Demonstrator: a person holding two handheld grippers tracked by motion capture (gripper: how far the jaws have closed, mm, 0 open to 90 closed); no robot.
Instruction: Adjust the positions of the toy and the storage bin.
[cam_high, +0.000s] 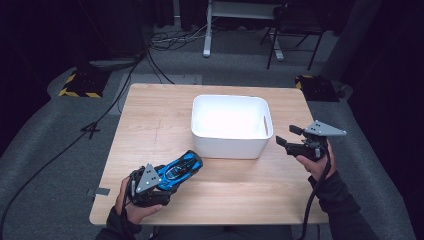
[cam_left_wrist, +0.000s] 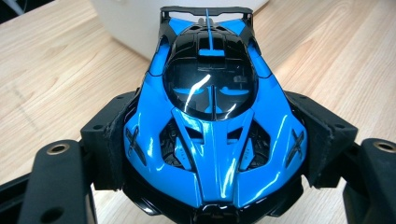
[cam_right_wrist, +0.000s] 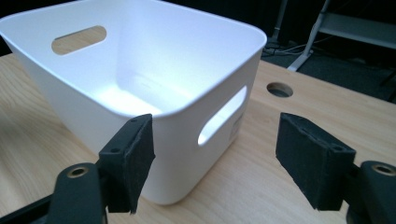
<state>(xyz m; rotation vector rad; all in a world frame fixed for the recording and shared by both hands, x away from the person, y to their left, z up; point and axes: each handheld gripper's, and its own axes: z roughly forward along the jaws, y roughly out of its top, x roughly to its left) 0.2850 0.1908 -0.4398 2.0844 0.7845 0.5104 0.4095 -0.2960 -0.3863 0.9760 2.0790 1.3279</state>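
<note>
Your left gripper (cam_high: 165, 181) is clamped on the blue car (cam_high: 181, 168): in the left gripper view both pads press the car's (cam_left_wrist: 212, 126) flanks near its nose, and its tail wing points away from you toward the bin. In the high view the car sits low over the front left part of the table (cam_high: 150, 115), just short of the bin's near left corner and not touching it. So the pick-up looks done; the carry is what you are in the middle of.

The white bin (cam_high: 231, 145) stands at the middle of the table, and what shows of its floor is bare.

Your right gripper (cam_high: 288, 136) hangs just off the bin's right wall, jaws apart with nothing between them. In the right gripper view its pads (cam_right_wrist: 128, 161) frame the near corner of the bin (cam_right_wrist: 154, 70) and the handle slot without touching either.

What is left, by my reading: lift the car over the rim, lower it inside, let go. The right gripper may be placed to steady the bin, but it grips nothing yet.
</note>
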